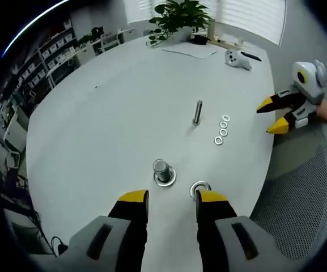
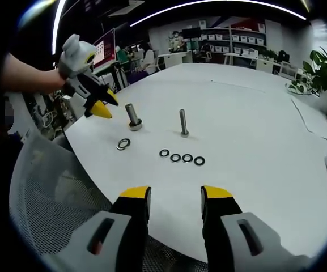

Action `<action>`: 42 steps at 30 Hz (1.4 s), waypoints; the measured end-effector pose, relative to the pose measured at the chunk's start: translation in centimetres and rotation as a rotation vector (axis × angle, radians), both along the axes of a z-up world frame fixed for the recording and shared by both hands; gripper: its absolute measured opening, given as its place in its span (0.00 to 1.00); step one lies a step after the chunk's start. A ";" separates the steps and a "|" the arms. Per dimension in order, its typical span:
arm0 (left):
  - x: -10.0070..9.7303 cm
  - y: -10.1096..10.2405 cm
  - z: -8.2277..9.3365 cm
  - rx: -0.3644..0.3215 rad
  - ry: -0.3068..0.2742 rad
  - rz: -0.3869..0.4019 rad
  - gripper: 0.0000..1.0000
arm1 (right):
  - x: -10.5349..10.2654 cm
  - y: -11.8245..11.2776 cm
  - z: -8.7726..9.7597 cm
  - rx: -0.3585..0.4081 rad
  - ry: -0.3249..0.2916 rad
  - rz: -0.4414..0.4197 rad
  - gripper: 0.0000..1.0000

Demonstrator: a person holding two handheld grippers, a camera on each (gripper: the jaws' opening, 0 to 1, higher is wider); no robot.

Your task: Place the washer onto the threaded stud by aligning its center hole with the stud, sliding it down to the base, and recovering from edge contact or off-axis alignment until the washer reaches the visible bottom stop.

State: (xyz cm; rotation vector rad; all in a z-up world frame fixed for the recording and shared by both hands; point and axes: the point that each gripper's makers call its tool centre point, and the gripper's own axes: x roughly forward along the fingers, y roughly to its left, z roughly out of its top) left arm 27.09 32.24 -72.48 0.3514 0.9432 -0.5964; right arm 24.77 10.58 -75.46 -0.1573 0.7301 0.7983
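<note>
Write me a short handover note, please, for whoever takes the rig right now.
Left claw: open, empty, by the thick stud, which already has a washer at its base.
Right claw: open, empty, back near the table edge.
Loose washer lies at the left claw's tip.
Thin stud stands bare; four washers lie in a row beside it.
Left: pick up a washer, seat it on the stud.

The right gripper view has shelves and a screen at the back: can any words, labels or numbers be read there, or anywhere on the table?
None can be read.
The screen behind the left gripper: too blurred.
The shelves: boxes too small to read.
The white table, studs and washers: no markings visible.
</note>
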 end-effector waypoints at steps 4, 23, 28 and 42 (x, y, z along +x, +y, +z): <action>-0.7 -0.4 0.2 -0.028 -0.018 0.026 0.32 | -0.1 0.0 0.0 -0.007 0.002 0.002 0.38; -3.0 -1.2 -1.0 -0.117 0.006 0.128 0.36 | -0.4 0.4 0.2 -0.002 0.011 0.013 0.38; -2.7 -1.8 -1.4 -0.116 0.012 0.121 0.36 | -0.2 0.3 0.2 0.001 0.013 0.010 0.38; -2.5 -2.3 -3.5 -0.097 0.075 0.095 0.36 | 0.1 0.1 0.8 0.020 -0.008 -0.011 0.37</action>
